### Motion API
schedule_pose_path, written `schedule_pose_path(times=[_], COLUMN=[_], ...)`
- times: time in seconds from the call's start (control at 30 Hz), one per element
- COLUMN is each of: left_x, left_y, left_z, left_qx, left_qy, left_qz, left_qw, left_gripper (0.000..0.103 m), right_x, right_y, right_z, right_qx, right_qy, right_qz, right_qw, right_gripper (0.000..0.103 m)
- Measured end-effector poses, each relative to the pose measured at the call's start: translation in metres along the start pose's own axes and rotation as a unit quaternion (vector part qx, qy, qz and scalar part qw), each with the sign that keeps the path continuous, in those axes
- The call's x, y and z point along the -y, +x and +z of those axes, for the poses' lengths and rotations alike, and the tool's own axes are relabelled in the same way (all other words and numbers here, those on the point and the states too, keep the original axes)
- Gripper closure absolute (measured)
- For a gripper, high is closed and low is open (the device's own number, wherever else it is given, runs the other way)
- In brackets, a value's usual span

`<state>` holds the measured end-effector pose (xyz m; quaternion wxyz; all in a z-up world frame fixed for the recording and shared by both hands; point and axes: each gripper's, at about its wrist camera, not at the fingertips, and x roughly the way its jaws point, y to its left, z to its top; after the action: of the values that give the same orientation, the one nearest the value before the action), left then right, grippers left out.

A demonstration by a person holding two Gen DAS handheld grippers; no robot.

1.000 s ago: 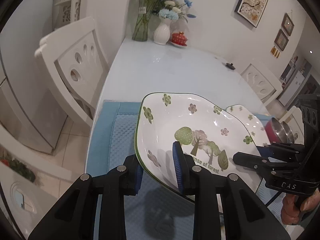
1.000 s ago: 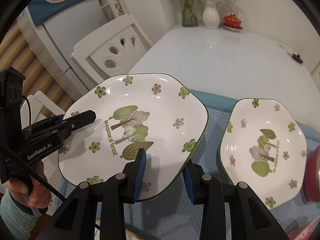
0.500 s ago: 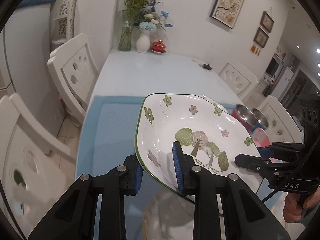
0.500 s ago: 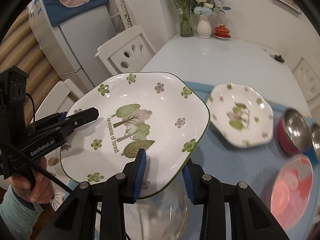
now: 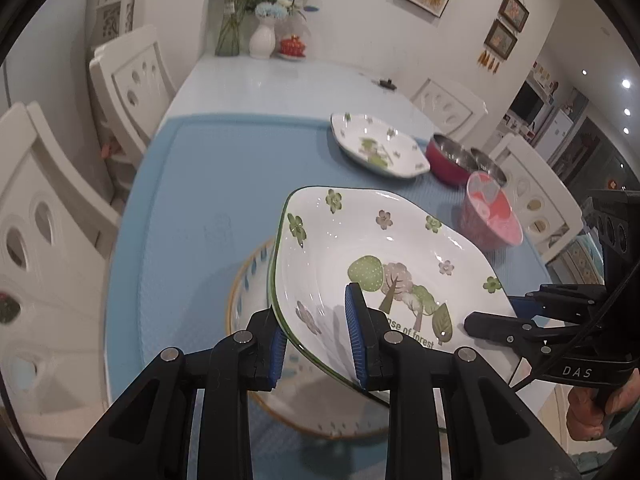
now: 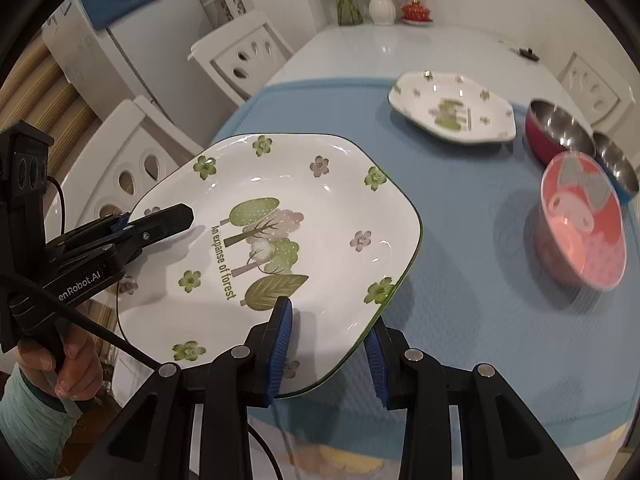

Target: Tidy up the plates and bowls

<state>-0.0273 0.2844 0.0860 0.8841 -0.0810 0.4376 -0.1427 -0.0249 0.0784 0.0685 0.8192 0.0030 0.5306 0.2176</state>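
A white plate with a green rim and a tree print (image 5: 384, 264) hangs tilted above the blue mat, held from two sides. My left gripper (image 5: 316, 344) is shut on its left rim. My right gripper (image 6: 328, 352) is shut on the opposite rim and shows in the left wrist view as black fingers (image 5: 500, 320). The plate (image 6: 280, 240) fills the middle of the right wrist view, with the left gripper (image 6: 160, 224) clamped at its far edge. Under it lies a round plate with a yellow rim (image 5: 248, 292). A second tree-print plate (image 6: 452, 114) rests farther back on the mat.
A red bowl with a steel inside (image 6: 556, 132), a smaller steel bowl (image 6: 616, 164) and a pink cartoon bowl (image 6: 580, 220) stand at the mat's right side. White chairs (image 5: 128, 80) line the table. Vases (image 5: 262, 40) stand at the far end. A hand (image 6: 68, 364) holds the left gripper.
Both grippers carried the plate back toward the near end of the mat, away from the second tree-print plate. The bowls and the yellow-rimmed round plate came into view.
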Motion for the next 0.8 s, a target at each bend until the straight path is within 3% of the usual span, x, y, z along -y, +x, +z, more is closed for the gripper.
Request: schedule_pose_path(times=[0.4, 0.8], left_x=[-0.011, -0.025], left_y=[0.025, 0.037], left_z=[-0.034, -0.029], left_qx=[-0.042, -0.058], left_qy=[-0.020, -0.020], left_qz=[0.001, 0.015], left_qw=[0.9989, 0.9980], left_gripper=[0.079, 0.079], right_x=[0.003, -0.014], right_y=[0.025, 0.031], right_z=[-0.023, -0.019], right_qx=[-0.035, -0.032], right_qy=[0.014, -0.006], right_qz=[0.004, -0.001], right_qw=[0.999, 0.999], right_gripper=[0.069, 0.069])
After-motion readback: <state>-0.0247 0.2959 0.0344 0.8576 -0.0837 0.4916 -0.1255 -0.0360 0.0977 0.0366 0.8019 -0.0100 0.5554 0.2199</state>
